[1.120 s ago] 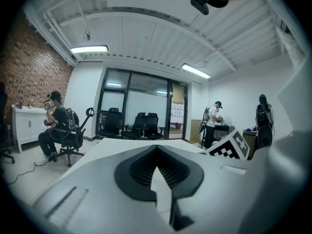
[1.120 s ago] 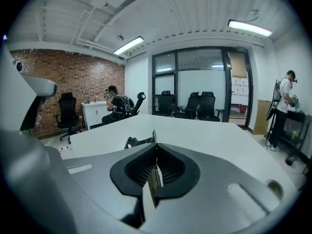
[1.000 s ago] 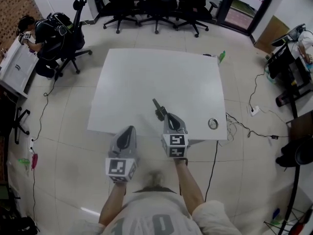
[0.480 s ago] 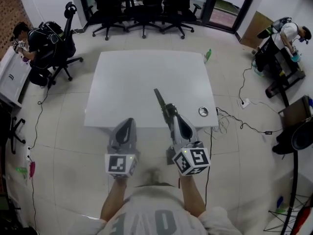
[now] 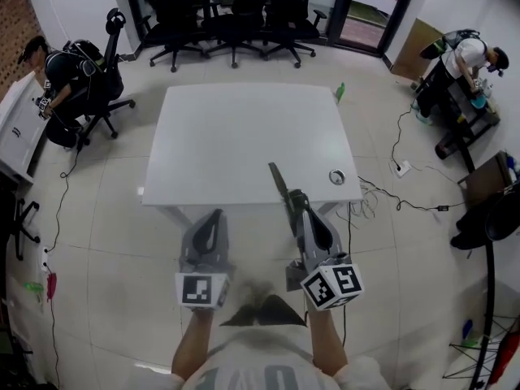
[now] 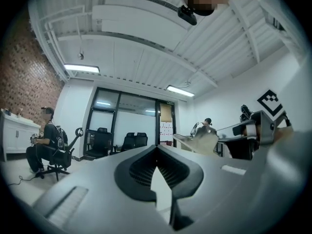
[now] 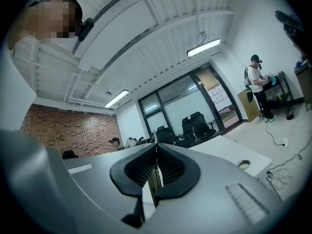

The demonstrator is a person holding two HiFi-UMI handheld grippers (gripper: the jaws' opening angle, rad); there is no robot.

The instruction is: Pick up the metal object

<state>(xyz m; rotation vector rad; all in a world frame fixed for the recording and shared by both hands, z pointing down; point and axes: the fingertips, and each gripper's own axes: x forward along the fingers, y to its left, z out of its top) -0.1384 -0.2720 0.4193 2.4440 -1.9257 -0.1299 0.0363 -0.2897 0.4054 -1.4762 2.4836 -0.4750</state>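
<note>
The metal object point(image 5: 279, 184), a long thin dark bar, sticks forward out of my right gripper point(image 5: 297, 201), which is shut on its near end. It hangs in the air over the near edge of the white table point(image 5: 244, 128). In the right gripper view the bar shows as a thin strip point(image 7: 155, 178) pinched between the black pads, my right gripper point(image 7: 156, 149) pointing level across the room. My left gripper point(image 5: 210, 216) is shut with nothing in it, held over the floor just short of the table; the left gripper point(image 6: 156, 150) looks out at the room.
A round metal grommet point(image 5: 336, 177) sits in the table's near right corner and a small green thing point(image 5: 340, 93) at its far right corner. Office chairs point(image 5: 236, 6) stand behind. One person sits at left point(image 5: 69, 71), another stands at right point(image 5: 465, 55). Cables point(image 5: 398, 197) lie on the floor.
My right gripper has lifted the metal bar off the table and drawn it back toward the near edge. The left gripper has moved back slightly.
</note>
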